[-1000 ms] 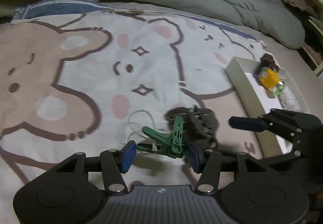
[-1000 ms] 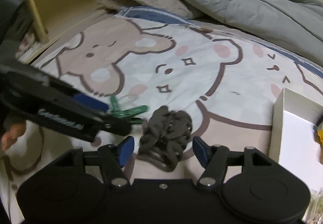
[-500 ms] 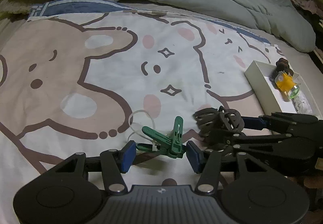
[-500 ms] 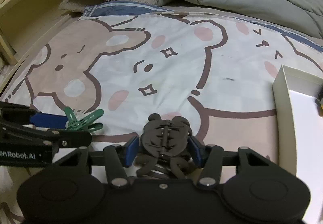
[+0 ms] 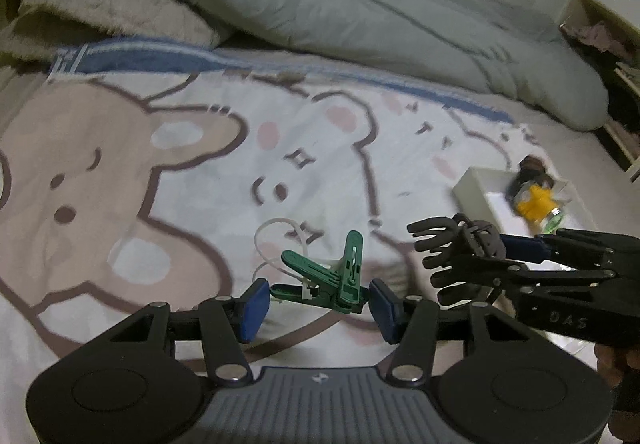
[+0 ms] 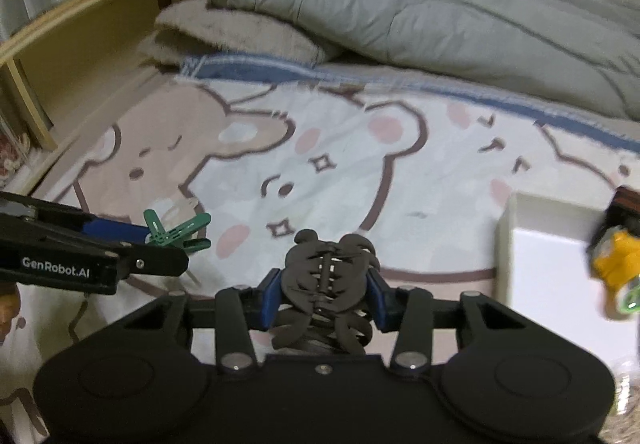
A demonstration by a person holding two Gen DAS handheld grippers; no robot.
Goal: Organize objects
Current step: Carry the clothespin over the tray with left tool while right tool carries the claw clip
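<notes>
Left wrist view: your left gripper (image 5: 314,302) clamps the green clothespins (image 5: 328,280), lifted clear of the bear blanket (image 5: 120,164) for carrying.
Right wrist view: your right gripper (image 6: 325,294), jaws just closing, pinches the dark hair claw (image 6: 326,272); white tray (image 6: 556,268) waits nearby, likely its destination.

A grey duvet (image 6: 460,8) and fuzzy beige blanket (image 6: 232,32) lie bunched beside a wooden headboard (image 6: 92,28)

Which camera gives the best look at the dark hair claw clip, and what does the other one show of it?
The right wrist view: the dark hair claw clip sits centred between the right gripper pads, which have just been closing onto it. The left wrist view shows it from the side at the right, teeth sticking out, partly hidden by that gripper.
</notes>
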